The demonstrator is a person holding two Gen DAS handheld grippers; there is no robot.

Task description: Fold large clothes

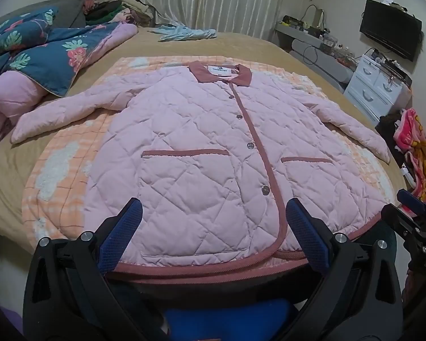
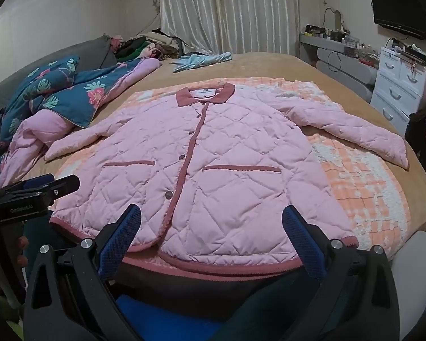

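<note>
A pink quilted jacket [image 1: 190, 153] with dark pink collar, trim and pocket edges lies flat, front up and buttoned, on an orange checked blanket [image 1: 56, 176]. Both sleeves spread out to the sides. It also shows in the right wrist view [image 2: 227, 170]. My left gripper [image 1: 213, 216] is open, hovering at the hem's left half, holding nothing. My right gripper [image 2: 211, 221] is open at the hem's right half, holding nothing. Each gripper shows at the edge of the other's view: the right one [image 1: 411, 213], the left one [image 2: 42, 187].
The bed [image 1: 255, 45] has a tan cover. A blue floral quilt [image 1: 42, 48] and pink bedding are heaped at the left. A light blue garment [image 1: 187, 32] lies at the far side. White drawers [image 1: 375, 85], a shelf and a wall TV [image 1: 390, 28] stand at the right.
</note>
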